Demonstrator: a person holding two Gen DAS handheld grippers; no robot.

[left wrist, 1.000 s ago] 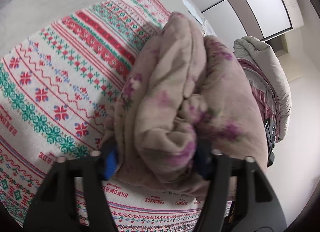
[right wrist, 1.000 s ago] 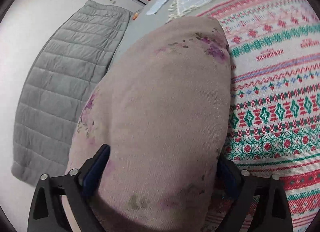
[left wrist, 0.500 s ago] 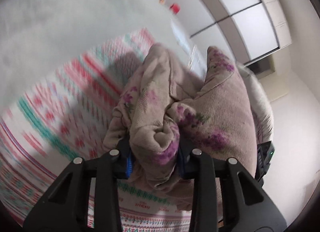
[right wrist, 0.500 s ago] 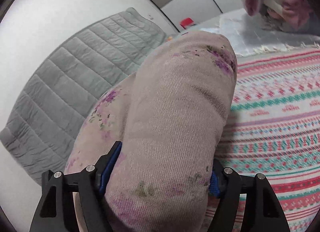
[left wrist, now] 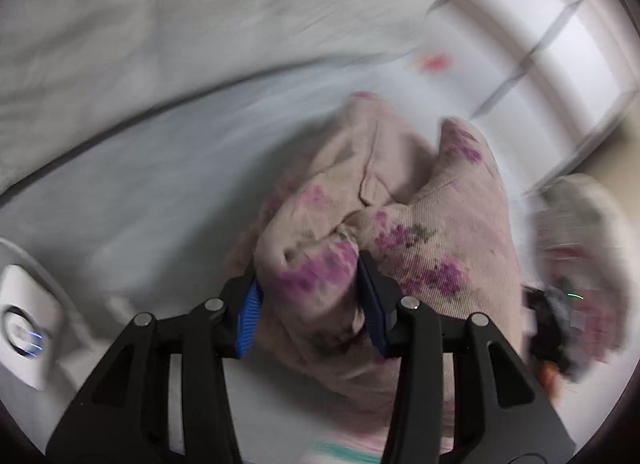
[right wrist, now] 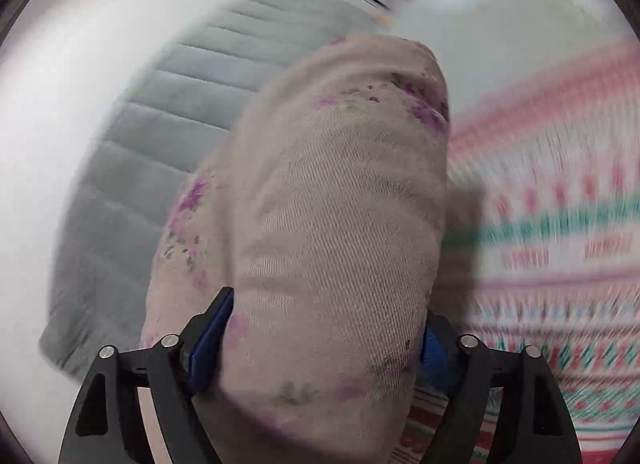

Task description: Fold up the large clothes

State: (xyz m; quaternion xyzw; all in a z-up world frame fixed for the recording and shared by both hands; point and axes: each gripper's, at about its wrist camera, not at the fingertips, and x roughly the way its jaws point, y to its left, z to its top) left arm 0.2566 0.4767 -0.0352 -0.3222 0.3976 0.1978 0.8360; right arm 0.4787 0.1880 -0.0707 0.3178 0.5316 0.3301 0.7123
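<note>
A folded beige garment with purple flowers [left wrist: 420, 204] is held up between both grippers. My left gripper [left wrist: 310, 304] is shut on a bunched end of it, blue pads pressed into the cloth. In the right wrist view the same garment [right wrist: 340, 224] fills the middle, and my right gripper [right wrist: 320, 340] is shut on its thick folded end. Both views are motion-blurred.
A patterned red, green and white cloth [right wrist: 560, 244] lies to the right below. A grey quilted blanket [right wrist: 160, 124] lies to the left. A white device [left wrist: 24, 328] sits at the left edge. A pile of pale clothes [left wrist: 580, 244] is at the right.
Both grippers have closed tighter on the garment and lifted it up and away from the patterned cloth. The left view has swung toward the white bedding and wall.
</note>
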